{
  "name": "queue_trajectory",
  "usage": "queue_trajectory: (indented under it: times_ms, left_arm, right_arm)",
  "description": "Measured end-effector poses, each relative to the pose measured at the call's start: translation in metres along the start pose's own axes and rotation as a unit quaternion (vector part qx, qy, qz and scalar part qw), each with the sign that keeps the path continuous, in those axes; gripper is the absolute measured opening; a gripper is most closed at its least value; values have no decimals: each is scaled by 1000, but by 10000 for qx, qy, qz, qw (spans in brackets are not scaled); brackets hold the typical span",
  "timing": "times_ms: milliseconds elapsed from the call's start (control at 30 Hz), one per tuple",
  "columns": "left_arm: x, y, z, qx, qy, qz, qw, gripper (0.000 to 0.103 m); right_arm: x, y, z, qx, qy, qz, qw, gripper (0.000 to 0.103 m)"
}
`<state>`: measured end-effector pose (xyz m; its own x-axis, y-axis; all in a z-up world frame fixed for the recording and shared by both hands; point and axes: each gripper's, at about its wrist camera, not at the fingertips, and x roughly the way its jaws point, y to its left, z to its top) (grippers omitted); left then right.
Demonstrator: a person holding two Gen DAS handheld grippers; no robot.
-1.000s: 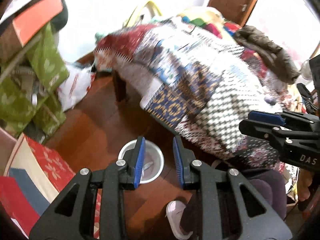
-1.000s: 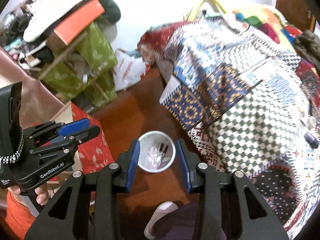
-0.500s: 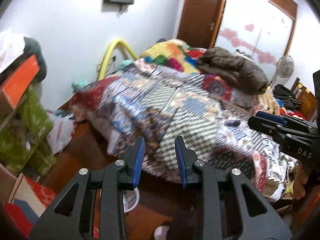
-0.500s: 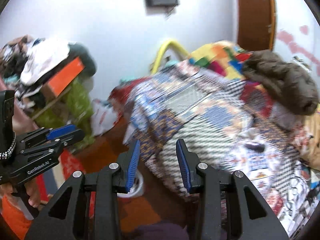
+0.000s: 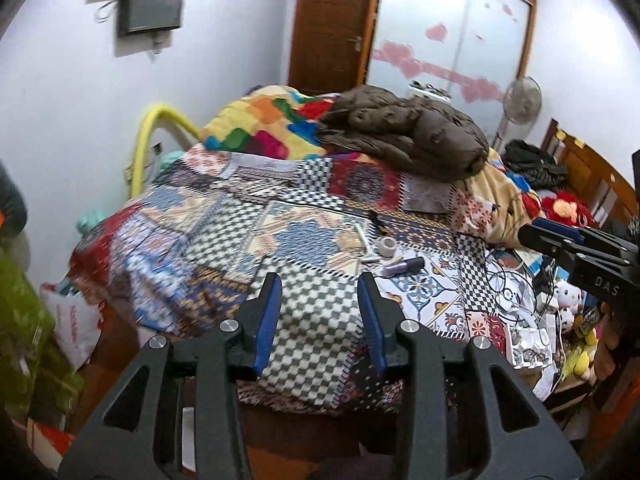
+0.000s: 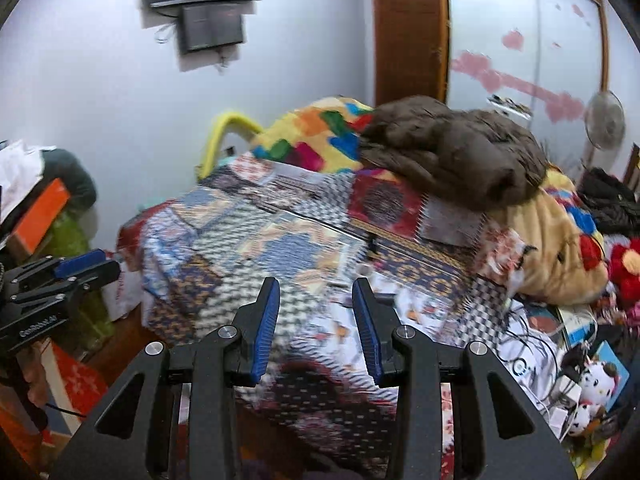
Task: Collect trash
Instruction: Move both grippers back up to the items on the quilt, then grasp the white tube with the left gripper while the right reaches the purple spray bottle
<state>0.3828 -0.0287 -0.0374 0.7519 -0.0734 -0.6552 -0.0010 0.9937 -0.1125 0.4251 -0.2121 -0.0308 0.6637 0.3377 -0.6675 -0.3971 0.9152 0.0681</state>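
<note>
Your left gripper [image 5: 318, 292] hangs over the patchwork quilt [image 5: 248, 240] with nothing between its blue pads; its jaws are opening. Your right gripper [image 6: 315, 300] stands partly open, also empty. Only the left view shows clearly the trash on the quilt: a small grey tape roll [image 5: 386, 245] beside a purple tube [image 5: 402, 266]. The right view blurs that spot.

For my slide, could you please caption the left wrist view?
Left gripper, jaws opening and empty, faces a patchwork bed strewn with small litter.
</note>
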Motion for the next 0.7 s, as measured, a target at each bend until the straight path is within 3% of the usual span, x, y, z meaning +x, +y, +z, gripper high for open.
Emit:
queue_trajectory:
  times_ms: [367,700]
  left_arm:
    - [132,-35,14,258,693,-372,9966,39]
    - [266,-58,10,409,1335,-549,9887,39]
  right_arm:
    - [84,-67,-19,-26,913,-475,9947,35]
    - [156,-94,-34,21,1440,-474,9884,35]
